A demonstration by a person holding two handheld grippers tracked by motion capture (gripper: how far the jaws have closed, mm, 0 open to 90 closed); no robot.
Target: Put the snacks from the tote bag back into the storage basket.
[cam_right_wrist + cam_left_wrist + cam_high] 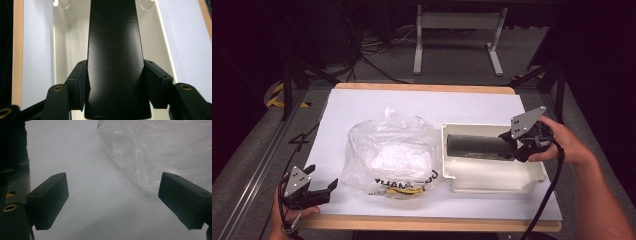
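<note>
Right gripper (518, 146) at right of frame pinches the end of the dark bar (479, 146), holding it lengthwise in the white tray (492, 181) so it fits, while left gripper (319, 190), jaws spread and empty, idles lower left beside the bag (387, 155).

The surface (362, 107) lies bare along the upper part of the frame and down its left side, giving open passage there. A crumpled plastic bag (389, 152) blocks the centre, touching the white tray (492, 182) at centre right. A dark block (479, 146) occupies the tray's upper half; its lower half stays free. The left tongs (319, 189) stand just beside the bag.
</note>
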